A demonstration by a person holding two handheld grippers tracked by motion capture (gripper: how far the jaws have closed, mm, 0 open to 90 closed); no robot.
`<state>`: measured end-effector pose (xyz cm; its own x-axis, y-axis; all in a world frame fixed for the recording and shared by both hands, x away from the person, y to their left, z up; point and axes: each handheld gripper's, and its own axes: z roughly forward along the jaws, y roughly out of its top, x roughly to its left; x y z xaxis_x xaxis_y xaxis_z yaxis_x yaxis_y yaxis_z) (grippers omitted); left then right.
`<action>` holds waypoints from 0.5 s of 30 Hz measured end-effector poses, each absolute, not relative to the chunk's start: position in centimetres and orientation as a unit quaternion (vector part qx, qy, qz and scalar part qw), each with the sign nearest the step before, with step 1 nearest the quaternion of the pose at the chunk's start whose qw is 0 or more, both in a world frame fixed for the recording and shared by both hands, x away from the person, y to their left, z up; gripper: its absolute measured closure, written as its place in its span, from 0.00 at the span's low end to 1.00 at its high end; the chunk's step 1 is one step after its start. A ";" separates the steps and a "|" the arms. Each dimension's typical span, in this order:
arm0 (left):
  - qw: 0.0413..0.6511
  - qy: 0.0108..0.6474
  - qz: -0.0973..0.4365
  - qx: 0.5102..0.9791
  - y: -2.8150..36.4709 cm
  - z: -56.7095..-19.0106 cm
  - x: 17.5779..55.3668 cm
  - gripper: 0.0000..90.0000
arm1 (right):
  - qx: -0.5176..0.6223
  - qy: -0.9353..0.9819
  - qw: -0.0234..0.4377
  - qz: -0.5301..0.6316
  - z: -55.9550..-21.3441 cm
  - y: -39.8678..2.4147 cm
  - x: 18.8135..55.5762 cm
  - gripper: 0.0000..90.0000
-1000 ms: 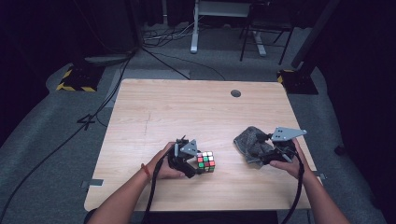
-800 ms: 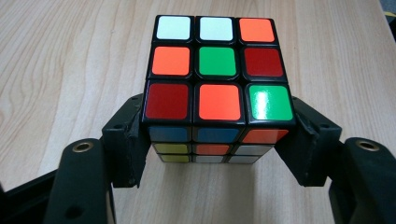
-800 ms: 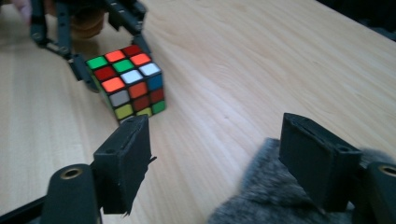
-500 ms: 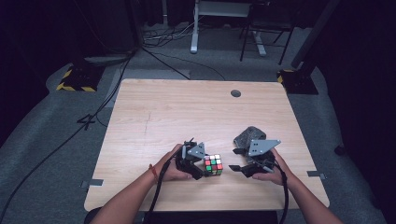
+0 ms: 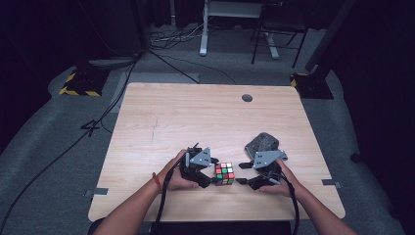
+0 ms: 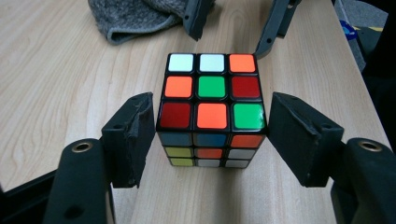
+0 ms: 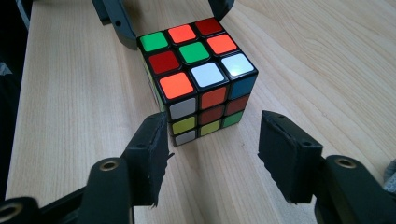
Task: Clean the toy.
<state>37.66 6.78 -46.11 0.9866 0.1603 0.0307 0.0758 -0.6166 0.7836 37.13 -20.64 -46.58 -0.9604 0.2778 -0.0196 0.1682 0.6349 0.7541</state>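
A scrambled plastic puzzle cube (image 5: 224,174) with coloured stickers on a black frame sits on the pale wooden table (image 5: 195,117), in the lower middle of the high view, directly between the two hand-held grippers. In the left gripper view the cube (image 6: 211,95) fills the centre of the frame, its top showing white, orange, green and red squares.

The left gripper (image 5: 208,172), at the cube's left in the high view, has its black jaws on either side of the cube. In its own view (image 6: 210,135) the left-hand pad lies against the cube's lower left edge, while a thin gap shows beside the right-hand pad, so the jaws stand narrow around the cube without a clear clamp on it.

The right gripper (image 5: 241,173) comes in from the cube's right. In its own view (image 7: 212,140) the jaws are half-wide and have just been closing; the cube (image 7: 198,70) stands ahead of the pads in the upper middle of the frame, with bare wood between the tips, so nothing is held.

A crumpled grey cloth (image 5: 264,143) lies on the table just above the right gripper in the high view, and appears at the upper left of the left gripper view (image 6: 130,18), apart from the cube.
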 end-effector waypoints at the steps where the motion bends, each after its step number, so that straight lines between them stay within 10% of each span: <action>1: 0.433 0.063 0.049 0.898 6.7 -46.1 37.6 0.36 | 0.123 0.901 0.067 0.410 -46.6 -20.6 37.1 0.48; 15: 0.429 0.046 0.074 0.899 5.5 -45.5 36.5 0.31 | 0.122 0.906 0.060 0.400 -46.9 -20.2 37.2 0.49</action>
